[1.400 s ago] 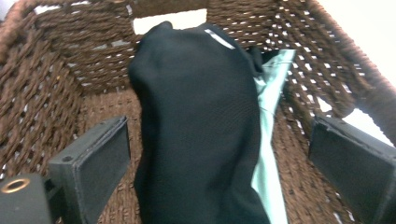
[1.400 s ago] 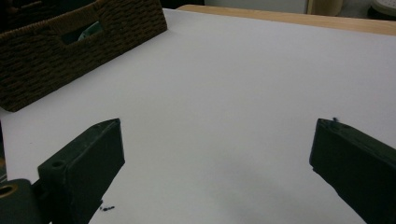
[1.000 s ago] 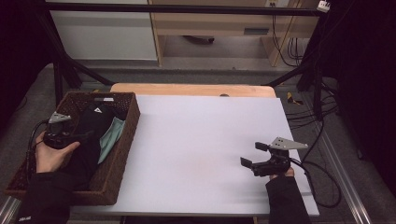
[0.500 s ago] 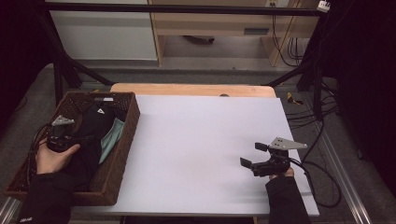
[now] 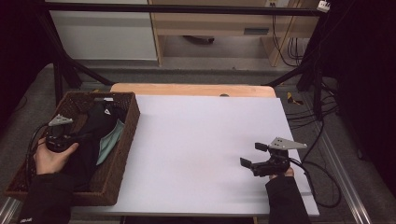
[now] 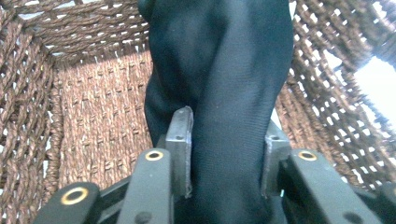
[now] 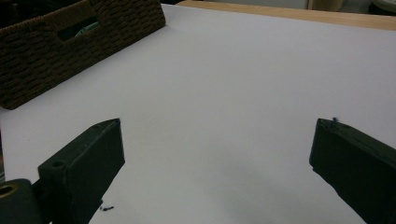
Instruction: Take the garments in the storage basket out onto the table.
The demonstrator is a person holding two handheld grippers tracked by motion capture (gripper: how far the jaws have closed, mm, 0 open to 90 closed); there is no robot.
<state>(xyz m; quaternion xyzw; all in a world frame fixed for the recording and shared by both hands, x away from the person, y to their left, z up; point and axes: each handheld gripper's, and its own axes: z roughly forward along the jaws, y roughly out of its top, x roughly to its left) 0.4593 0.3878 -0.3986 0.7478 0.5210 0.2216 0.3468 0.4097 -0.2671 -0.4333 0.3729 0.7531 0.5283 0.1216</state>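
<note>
Inside basket (image 5: 126, 140), left gripper (image 6: 226, 154) pinches black cloth (image 6: 233, 93) (teal beside); right gripper (image 7: 215, 158) agape.

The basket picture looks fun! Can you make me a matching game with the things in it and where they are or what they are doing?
Things:
1. left gripper
2. right gripper
3. brown woven wicker basket
4. pale green cloth

States:
A. open above the white table
B. stands at the table's left edge
C. shut on the black cloth
D. lies in the basket against its right wall

Pairs: 1-C, 2-A, 3-B, 4-D
</note>
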